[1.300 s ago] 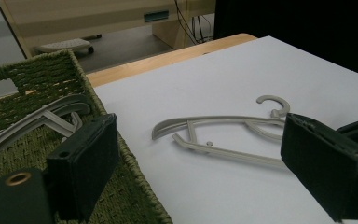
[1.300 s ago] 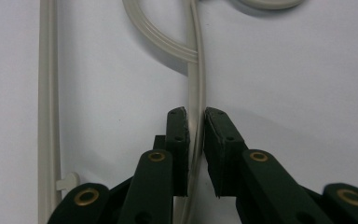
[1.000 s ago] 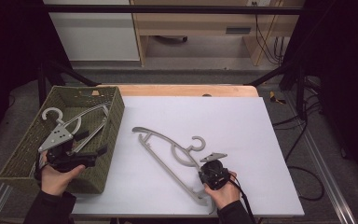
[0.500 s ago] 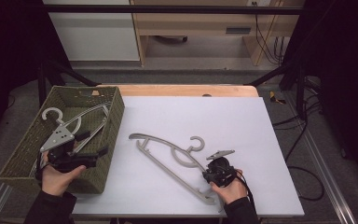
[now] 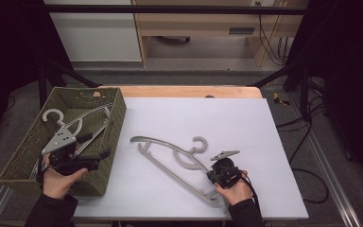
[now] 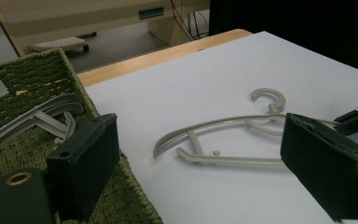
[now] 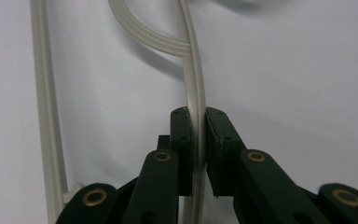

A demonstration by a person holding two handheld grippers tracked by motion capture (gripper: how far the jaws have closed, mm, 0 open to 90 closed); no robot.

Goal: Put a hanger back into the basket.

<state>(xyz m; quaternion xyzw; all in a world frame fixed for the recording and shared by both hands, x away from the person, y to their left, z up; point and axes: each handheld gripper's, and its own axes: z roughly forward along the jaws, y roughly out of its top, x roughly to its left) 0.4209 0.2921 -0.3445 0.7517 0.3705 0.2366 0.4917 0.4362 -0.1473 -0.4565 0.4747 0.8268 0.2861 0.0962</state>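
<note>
From the high view, the right gripper (image 5: 216, 171) is pinching the grey hanger (image 5: 170, 158) that is lying flat on the white bench (image 5: 246, 123), near its front edge. Beside it the green basket (image 5: 118, 111) is already holding another hanger (image 5: 64, 135), and the left gripper (image 5: 105, 154) is waiting over the basket's near corner. So one hanger looks put away and this one is still waiting to go in; I judge the job roughly halfway. Compared with half a second ago, the hanger on the bench is sitting in almost the same spot, with the right hand drawn a little closer to the front edge.

In the left gripper view, the jaws are standing wide with nothing between them, looking across the basket rim (image 6: 81, 100) at the hanger (image 6: 223, 140) on the bench.

In the right gripper view, the gripper (image 7: 197, 122) is closing tight on one thin bar of the hanger (image 7: 192, 70), the pads (image 7: 216, 135) pressing it from both sides
</note>
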